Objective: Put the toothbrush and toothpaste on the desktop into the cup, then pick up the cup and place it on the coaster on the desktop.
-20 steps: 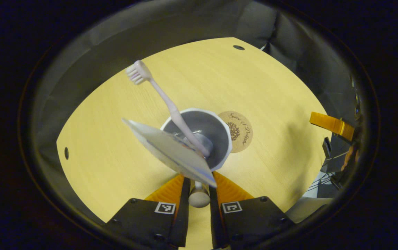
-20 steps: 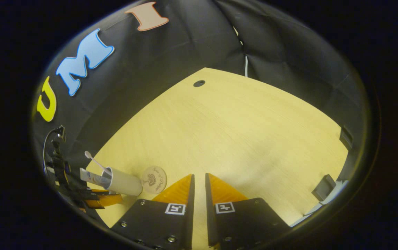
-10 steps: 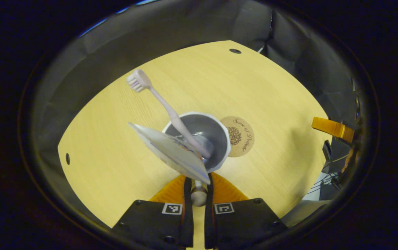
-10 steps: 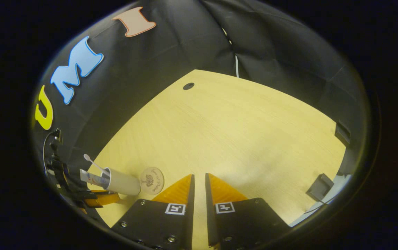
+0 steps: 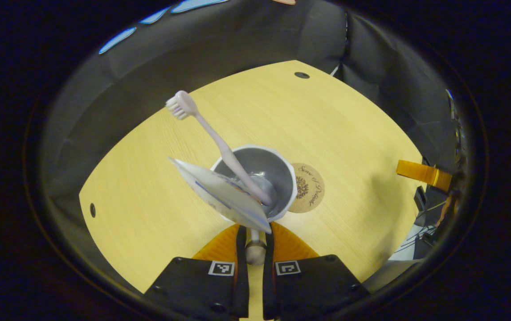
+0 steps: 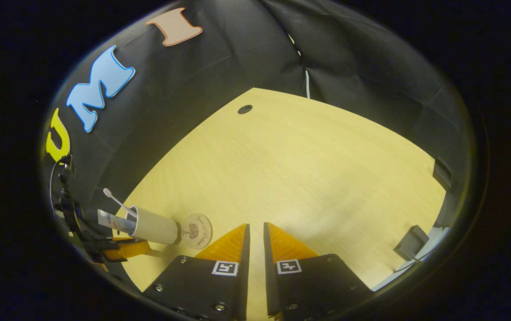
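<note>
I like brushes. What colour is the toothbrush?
Pale pink toothbrush, clearest in the left gripper view.

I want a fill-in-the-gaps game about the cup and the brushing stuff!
1. The toothbrush and toothpaste both stand inside the ____.
2. The round coaster lies on the ____ beside the cup.
3. The left gripper pinches the cup's ____.
4. Nothing sits between the right gripper's ____.

Missing words: cup; desktop; rim; fingers
</note>
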A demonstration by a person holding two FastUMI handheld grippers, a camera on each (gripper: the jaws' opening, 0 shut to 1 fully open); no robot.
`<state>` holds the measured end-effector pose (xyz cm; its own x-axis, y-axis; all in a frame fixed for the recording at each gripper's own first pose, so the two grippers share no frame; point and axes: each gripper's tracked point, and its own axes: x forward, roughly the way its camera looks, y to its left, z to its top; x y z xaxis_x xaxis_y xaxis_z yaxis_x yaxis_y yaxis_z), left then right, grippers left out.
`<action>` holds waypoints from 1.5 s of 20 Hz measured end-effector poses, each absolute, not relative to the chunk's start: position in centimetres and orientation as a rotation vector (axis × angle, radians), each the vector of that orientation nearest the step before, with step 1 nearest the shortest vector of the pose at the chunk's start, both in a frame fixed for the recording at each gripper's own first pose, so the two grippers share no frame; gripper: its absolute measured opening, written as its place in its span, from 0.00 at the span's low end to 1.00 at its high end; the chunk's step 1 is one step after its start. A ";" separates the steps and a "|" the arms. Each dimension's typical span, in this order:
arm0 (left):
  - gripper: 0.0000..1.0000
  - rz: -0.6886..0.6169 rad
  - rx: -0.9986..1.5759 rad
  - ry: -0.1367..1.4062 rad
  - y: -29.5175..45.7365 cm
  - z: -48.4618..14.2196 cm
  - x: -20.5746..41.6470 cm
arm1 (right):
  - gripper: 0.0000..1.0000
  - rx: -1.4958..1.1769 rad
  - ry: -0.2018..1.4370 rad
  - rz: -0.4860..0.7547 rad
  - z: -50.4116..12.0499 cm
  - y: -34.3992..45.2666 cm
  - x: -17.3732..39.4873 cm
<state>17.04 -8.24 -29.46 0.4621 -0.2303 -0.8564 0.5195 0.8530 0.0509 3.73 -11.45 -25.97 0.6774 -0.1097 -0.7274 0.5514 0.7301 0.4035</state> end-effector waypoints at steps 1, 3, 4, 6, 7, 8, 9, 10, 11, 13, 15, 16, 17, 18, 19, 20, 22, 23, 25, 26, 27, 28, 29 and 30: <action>0.19 -0.481 0.329 0.988 -8.8 -29.2 17.2 | 0.17 0.656 0.740 -0.403 -25.8 -11.5 3.7; 0.19 -0.503 0.337 0.989 -10.2 -29.7 17.2 | 0.17 0.657 0.738 -0.410 -25.6 -11.8 3.6; 0.19 -0.513 0.336 0.993 -11.1 -29.8 17.1 | 0.17 0.658 0.737 -0.415 -25.6 -12.1 3.4; 0.19 -0.536 0.328 1.006 -12.8 -30.4 17.1 | 0.17 0.664 0.734 -0.431 -25.3 -12.6 3.0; 0.18 -0.544 0.321 1.013 -13.7 -30.7 17.2 | 0.17 0.670 0.733 -0.439 -25.3 -12.8 2.8; 0.18 -0.550 0.315 1.020 -14.6 -31.1 17.3 | 0.17 0.677 0.732 -0.448 -25.3 -13.1 2.4; 0.18 -0.556 0.313 1.024 -15.3 -31.3 17.4 | 0.17 0.684 0.731 -0.456 -25.4 -13.4 2.2; 0.18 -0.559 0.316 1.026 -15.7 -31.6 17.6 | 0.17 0.690 0.730 -0.463 -25.5 -13.7 1.7; 0.19 -0.559 0.322 1.029 -15.8 -31.9 17.7 | 0.17 0.696 0.729 -0.468 -25.3 -14.0 1.4; 0.19 -0.551 0.337 1.029 -15.5 -31.7 17.7 | 0.17 0.706 0.729 -0.475 -25.1 -14.1 1.0; 0.18 -0.543 0.346 1.030 -15.4 -31.8 17.8 | 0.17 0.715 0.730 -0.476 -25.4 -14.4 0.9; 0.19 -0.540 0.347 1.032 -15.4 -31.9 17.7 | 0.17 0.719 0.732 -0.475 -25.5 -14.4 0.9; 0.22 -0.535 0.342 1.027 -15.4 -31.8 17.7 | 0.17 0.722 0.733 -0.471 -25.6 -14.4 1.0; 0.26 -0.532 0.336 1.022 -15.3 -31.5 17.6 | 0.17 0.721 0.733 -0.465 -25.6 -14.3 1.0; 0.29 -0.529 0.326 1.009 -15.4 -31.2 17.6 | 0.17 0.714 0.732 -0.457 -25.5 -14.2 1.2; 0.32 -0.527 0.321 0.998 -15.5 -31.1 17.5 | 0.17 0.704 0.731 -0.447 -25.5 -14.0 1.5; 0.33 -0.525 0.316 0.959 -15.5 -30.2 17.4 | 0.17 0.686 0.724 -0.421 -24.8 -13.5 2.1; 0.34 -0.523 0.312 0.932 -15.5 -29.6 17.3 | 0.17 0.671 0.721 -0.405 -24.5 -13.2 2.4; 0.42 -0.521 0.291 0.880 -15.7 -27.9 16.6 | 0.17 0.633 0.718 -0.367 -23.6 -12.2 3.2; 0.43 -0.518 0.278 0.856 -15.9 -27.1 16.3 | 0.17 0.608 0.713 -0.352 -23.0 -11.8 3.4; 0.47 -0.511 0.261 0.832 -16.1 -26.5 15.8 | 0.17 0.579 0.705 -0.336 -22.2 -11.5 3.7; 0.46 -0.501 0.237 0.807 -16.1 -25.8 15.5 | 0.17 0.548 0.693 -0.316 -21.5 -11.1 3.8; 0.45 -0.490 0.207 0.787 -16.1 -25.3 15.2 | 0.17 0.516 0.676 -0.296 -20.5 -10.7 4.2; 0.44 -0.477 0.179 0.766 -15.8 -24.8 14.5 | 0.17 0.488 0.660 -0.275 -19.6 -10.3 4.5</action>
